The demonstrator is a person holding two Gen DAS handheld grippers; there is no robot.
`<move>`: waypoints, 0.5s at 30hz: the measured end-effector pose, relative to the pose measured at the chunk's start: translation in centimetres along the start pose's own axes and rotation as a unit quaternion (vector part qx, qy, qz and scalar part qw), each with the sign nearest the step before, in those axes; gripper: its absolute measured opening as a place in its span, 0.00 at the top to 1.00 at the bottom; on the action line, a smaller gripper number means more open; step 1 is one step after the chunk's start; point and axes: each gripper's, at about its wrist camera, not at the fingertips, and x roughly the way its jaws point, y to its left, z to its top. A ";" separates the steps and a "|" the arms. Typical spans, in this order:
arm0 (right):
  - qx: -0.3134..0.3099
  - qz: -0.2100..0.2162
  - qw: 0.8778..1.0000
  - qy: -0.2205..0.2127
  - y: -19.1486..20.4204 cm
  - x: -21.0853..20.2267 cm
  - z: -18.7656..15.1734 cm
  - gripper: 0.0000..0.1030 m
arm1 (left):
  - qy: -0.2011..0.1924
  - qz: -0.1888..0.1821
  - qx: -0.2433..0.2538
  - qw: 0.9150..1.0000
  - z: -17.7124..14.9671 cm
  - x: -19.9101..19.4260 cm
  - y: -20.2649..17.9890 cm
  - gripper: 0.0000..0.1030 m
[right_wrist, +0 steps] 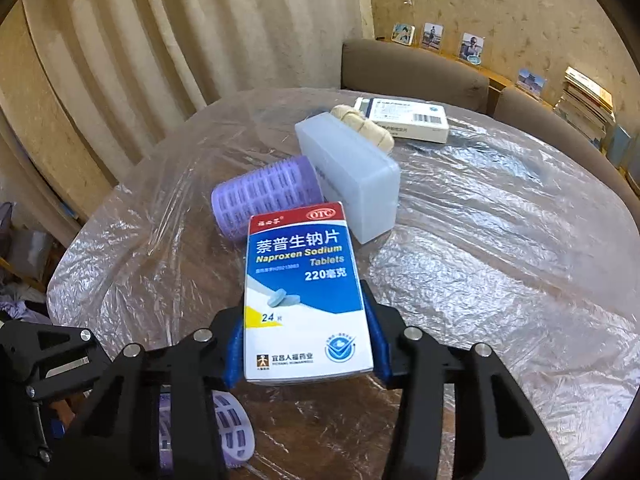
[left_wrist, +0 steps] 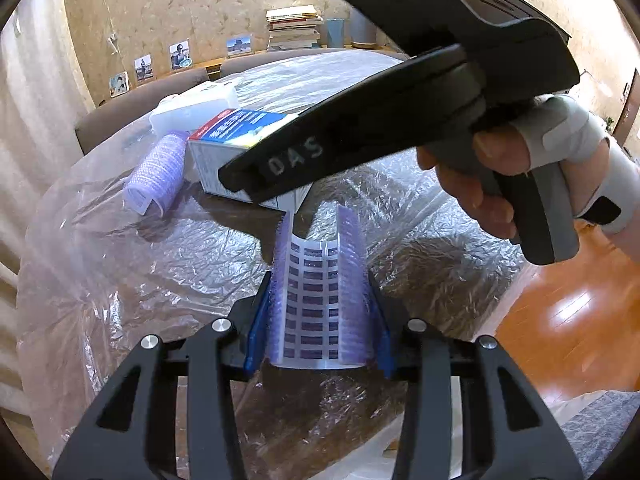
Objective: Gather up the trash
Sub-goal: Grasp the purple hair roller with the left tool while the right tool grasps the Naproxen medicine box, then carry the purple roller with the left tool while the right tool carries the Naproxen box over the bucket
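My left gripper is shut on a purple hair roller, held above the plastic-covered table. My right gripper is shut on a blue and white Naproxen tablet box; the same box shows in the left wrist view, partly hidden behind the right gripper's black body. A second purple roller lies on the table beside the box. The held roller also shows low in the right wrist view.
A translucent white plastic case, a beige bandage roll and a white medicine box lie farther back. Brown chairs stand behind the table. Curtains hang at the left. Wooden floor lies at the right.
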 end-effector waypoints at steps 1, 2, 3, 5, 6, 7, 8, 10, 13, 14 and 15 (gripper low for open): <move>0.005 0.002 1.000 -0.004 -0.1 -0.3 0.0 0.55 | -0.001 0.000 -0.003 1.000 0.0 -0.1 0.0 0.57; 0.006 0.002 1.000 -0.007 -0.1 -0.6 0.0 0.55 | -0.002 0.000 -0.006 1.000 0.0 -0.1 0.0 0.57; 0.008 0.001 1.000 -0.012 -0.1 -1.0 -0.1 0.55 | -0.002 0.001 -0.011 1.000 -0.1 -0.3 0.1 0.57; 0.013 0.002 1.000 -0.023 -0.2 -1.8 -0.2 0.55 | -0.005 0.002 -0.015 1.000 -0.2 -0.7 0.1 0.57; 0.016 0.003 1.000 -0.026 -0.3 -2.3 -0.3 0.55 | -0.007 0.002 -0.016 1.000 -0.4 -1.1 0.0 0.57; 0.019 0.003 0.999 -0.029 -0.4 -2.7 -0.4 0.55 | -0.008 0.002 -0.018 1.000 -0.5 -1.3 -0.1 0.57; 0.022 0.004 0.999 -0.031 -0.6 -3.0 -0.4 0.55 | -0.009 0.002 -0.019 1.000 -0.6 -1.4 -0.1 0.57; 0.031 0.006 0.999 -0.038 -0.8 -4.0 -0.8 0.55 | -0.010 0.003 -0.026 1.000 -0.8 -1.7 0.0 0.57; 0.041 0.006 0.998 -0.046 -1.1 -5.2 -1.5 0.54 | -0.013 0.000 -0.039 0.999 -1.1 -2.2 0.3 0.57; 0.043 0.006 0.998 -0.048 -1.1 -5.5 -1.8 0.54 | -0.014 0.001 -0.042 0.999 -1.2 -2.4 0.3 0.57; 0.047 0.006 0.998 -0.052 -1.1 -6.1 -2.1 0.54 | -0.013 0.002 -0.046 0.999 -1.3 -2.4 0.4 0.57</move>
